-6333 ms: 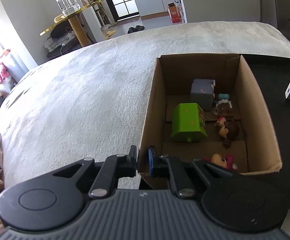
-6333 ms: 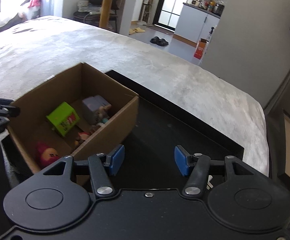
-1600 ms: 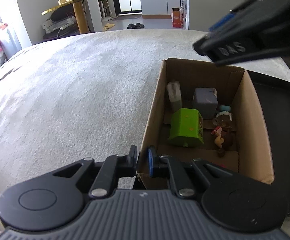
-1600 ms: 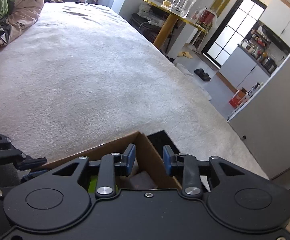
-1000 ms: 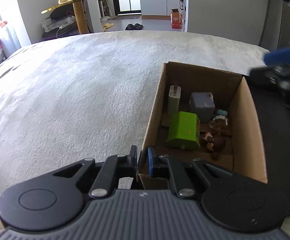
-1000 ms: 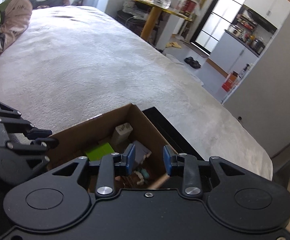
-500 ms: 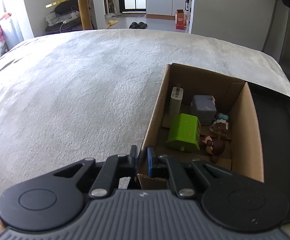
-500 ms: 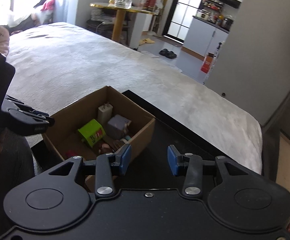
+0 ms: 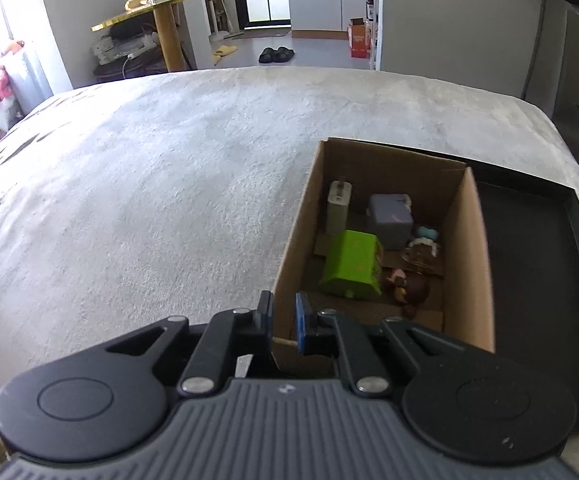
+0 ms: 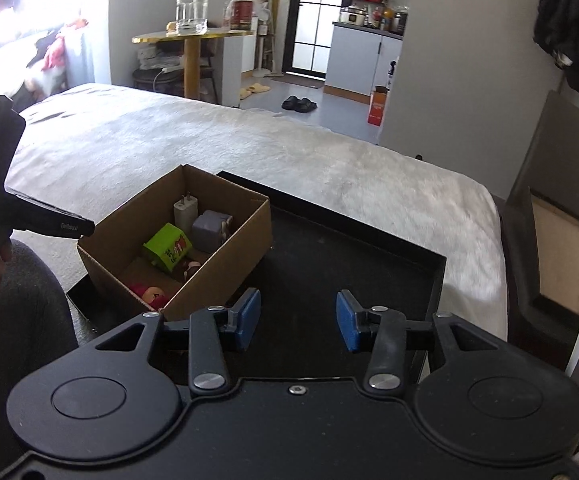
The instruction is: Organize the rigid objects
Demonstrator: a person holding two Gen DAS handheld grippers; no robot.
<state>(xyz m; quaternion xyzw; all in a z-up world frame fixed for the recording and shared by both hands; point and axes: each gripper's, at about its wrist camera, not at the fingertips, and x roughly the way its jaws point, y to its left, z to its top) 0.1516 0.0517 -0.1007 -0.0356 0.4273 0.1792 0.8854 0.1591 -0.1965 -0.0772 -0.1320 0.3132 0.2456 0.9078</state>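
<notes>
Cardboard box [image 9: 297,264] wall pinched by left gripper [image 9: 284,322].

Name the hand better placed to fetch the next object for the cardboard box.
Right, probably. The right tongs hang open and empty over the black tray, while the left tongs are clamped on the near wall of the brown cardboard box.

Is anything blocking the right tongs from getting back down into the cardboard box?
Nothing visible does. The right tongs hover empty over the black tray, and the cardboard box lies open-topped ahead to their left. The left tongs grip its near wall, clear of the opening.
</notes>
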